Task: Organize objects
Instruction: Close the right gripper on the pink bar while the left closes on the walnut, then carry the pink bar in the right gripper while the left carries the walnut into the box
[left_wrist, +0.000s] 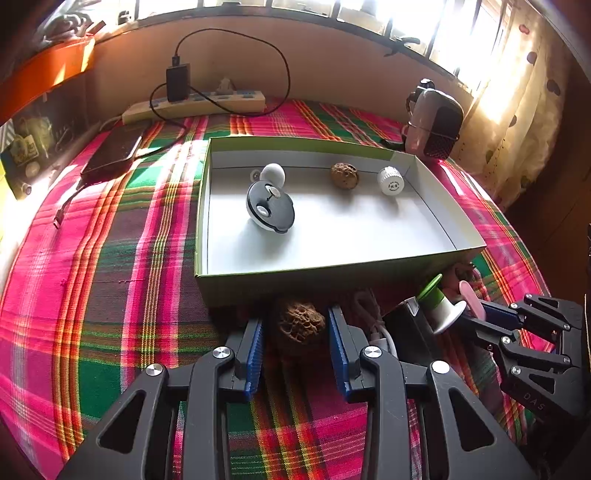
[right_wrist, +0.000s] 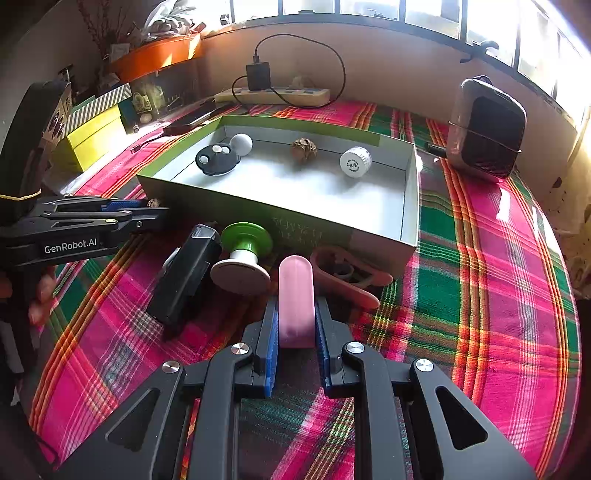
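Observation:
A brown walnut (left_wrist: 299, 325) lies on the plaid cloth between the blue pads of my left gripper (left_wrist: 297, 332). The jaws stand open around it, with a thin gap at the left pad. My right gripper (right_wrist: 295, 325) is shut on a pink oblong piece (right_wrist: 295, 295), whose rounded end pokes out ahead of the fingers. Just beyond both grippers stands the green box (left_wrist: 332, 271) with a white inside. It holds a black-and-white disc (left_wrist: 269, 206), a white ball (left_wrist: 274, 173), a second walnut (left_wrist: 344, 176) and a white cap (left_wrist: 390, 181).
A green-and-white spool (right_wrist: 243, 258), a black device (right_wrist: 184, 277) and a pink clip (right_wrist: 347, 277) lie before the box. Behind it sit a power strip (right_wrist: 273, 96), a phone (left_wrist: 110, 151) and a small heater (right_wrist: 487, 133). Yellow boxes (right_wrist: 92, 136) stand at the left.

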